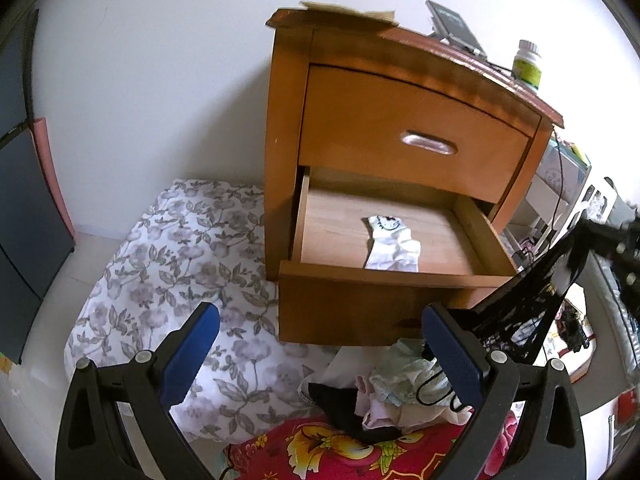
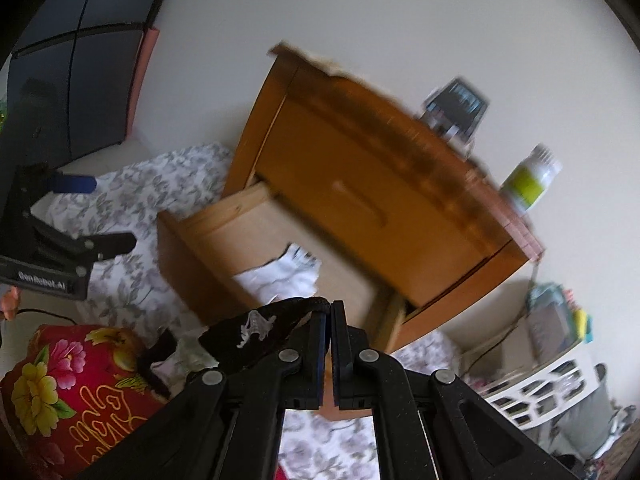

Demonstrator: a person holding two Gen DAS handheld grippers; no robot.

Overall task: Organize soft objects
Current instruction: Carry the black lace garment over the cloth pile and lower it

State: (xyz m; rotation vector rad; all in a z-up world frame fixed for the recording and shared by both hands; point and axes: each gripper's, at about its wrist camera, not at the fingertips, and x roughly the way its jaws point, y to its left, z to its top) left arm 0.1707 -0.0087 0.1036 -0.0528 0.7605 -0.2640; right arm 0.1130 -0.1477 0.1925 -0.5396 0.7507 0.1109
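A wooden nightstand [image 1: 400, 120] has its lower drawer [image 1: 384, 272] pulled out, with one white sock [image 1: 392, 244] lying inside. My left gripper [image 1: 320, 344] is open and holds nothing, low in front of the drawer. Between its fingers lies a pile of small garments [image 1: 400, 388] on a red floral cushion [image 1: 320, 452]. My right gripper [image 2: 330, 310] is shut on a black lace garment [image 2: 260, 328], which drapes to the left of its fingers just before the drawer [image 2: 224, 240]. In the left wrist view that black lace garment [image 1: 524, 304] hangs at the drawer's right corner.
A grey floral quilt [image 1: 180, 280] covers the floor left of the nightstand. A phone [image 1: 452, 26], a green-labelled bottle [image 1: 528, 66] and a flat cardboard piece [image 1: 348, 10] sit on top. A dark cabinet [image 1: 24, 220] stands far left, a white basket [image 2: 536, 388] on the right.
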